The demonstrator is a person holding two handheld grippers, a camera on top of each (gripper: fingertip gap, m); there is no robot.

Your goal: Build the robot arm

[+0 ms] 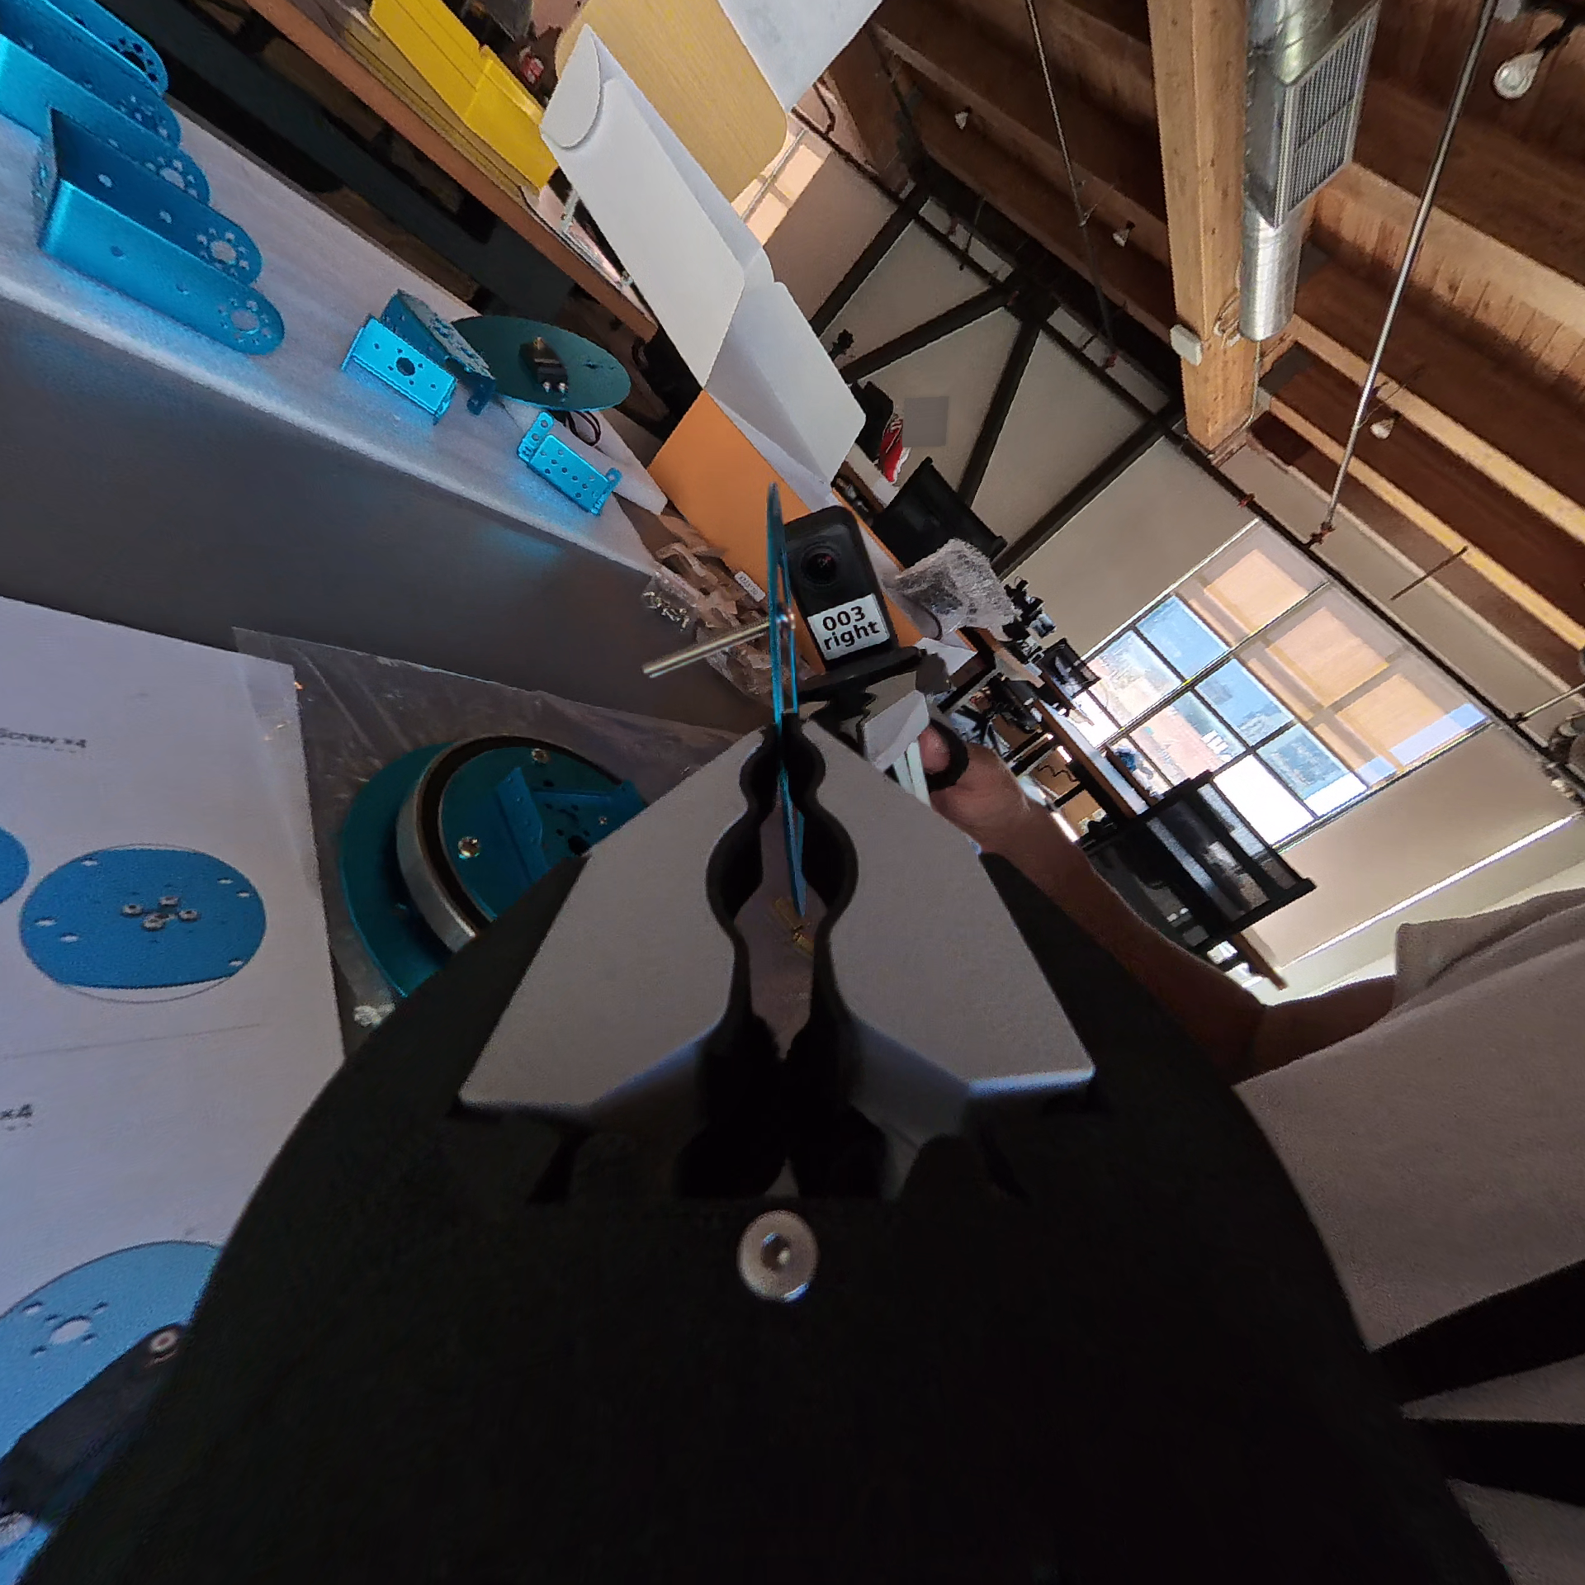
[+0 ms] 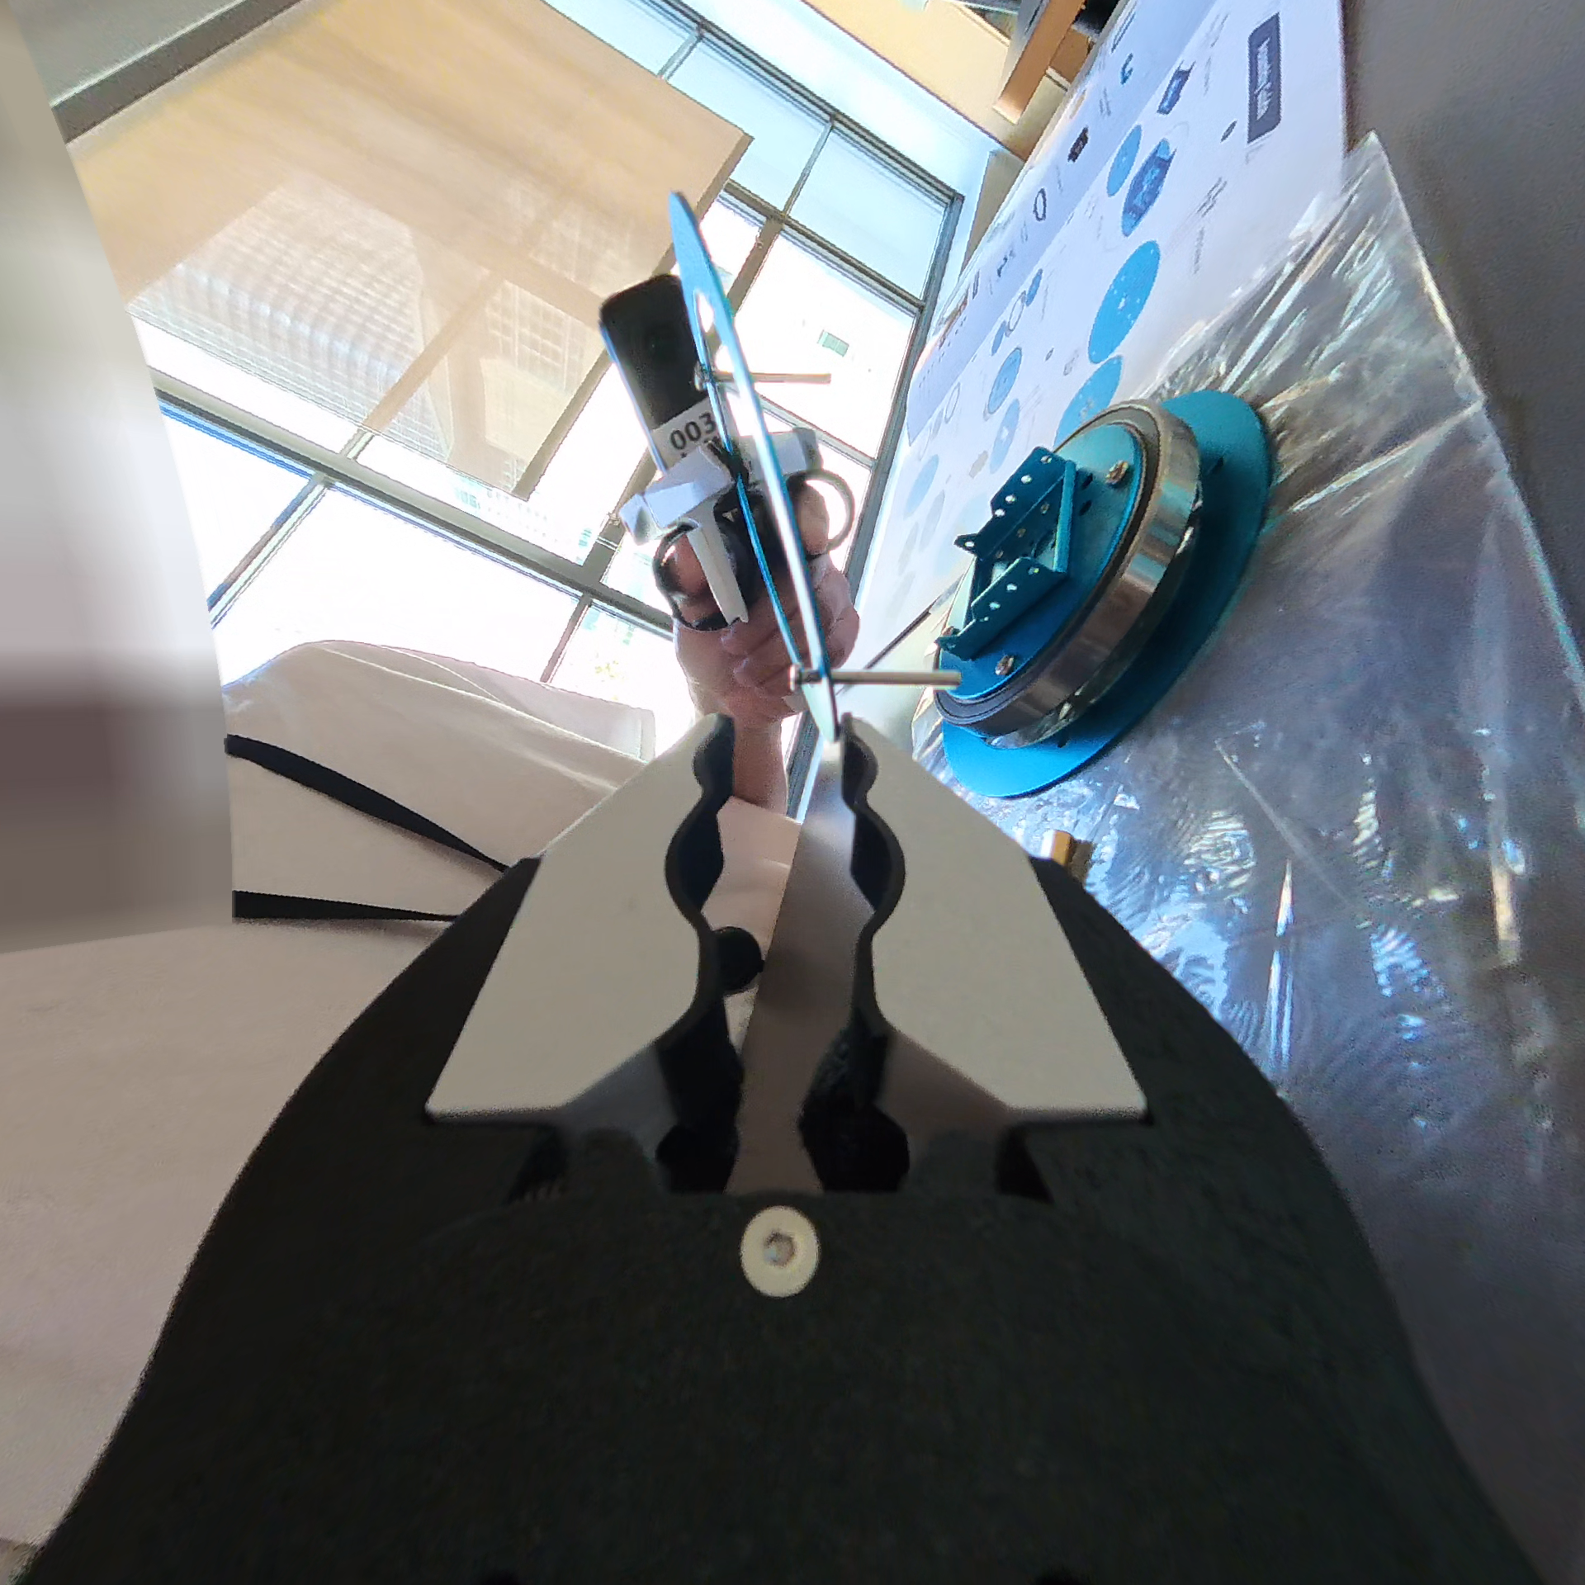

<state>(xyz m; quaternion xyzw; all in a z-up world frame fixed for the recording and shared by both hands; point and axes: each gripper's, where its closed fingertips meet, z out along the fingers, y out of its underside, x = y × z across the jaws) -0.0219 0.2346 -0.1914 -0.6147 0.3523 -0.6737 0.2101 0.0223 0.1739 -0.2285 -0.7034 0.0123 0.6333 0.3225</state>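
Observation:
A thin blue disc [image 1: 782, 600] with metal rods [image 1: 705, 656] through it hangs edge-on in the air between both grippers. My left gripper [image 1: 789, 755] is shut on the disc's near rim. In the right wrist view the disc [image 2: 729, 360] runs between the fingers of my right gripper [image 2: 782, 729]. It lies against the right finger [image 2: 935, 900], and a gap shows at the left finger, so the jaws stand partly open. The left gripper [image 2: 729, 489] shows at the disc's far rim. A rod [image 2: 892, 677] points toward a blue base with a silver ring and brackets [image 2: 1106, 583].
The base assembly [image 1: 480, 858] lies on a clear plastic sheet [image 2: 1329, 815] next to a printed instruction sheet [image 1: 129, 815]. Several blue brackets [image 1: 154, 223] and a dark teal disc with a servo [image 1: 549, 364] lie farther along the table. An orange and white box [image 1: 720, 463] stands at its end. My right fingertips sit around 9 centimeters from my left ones.

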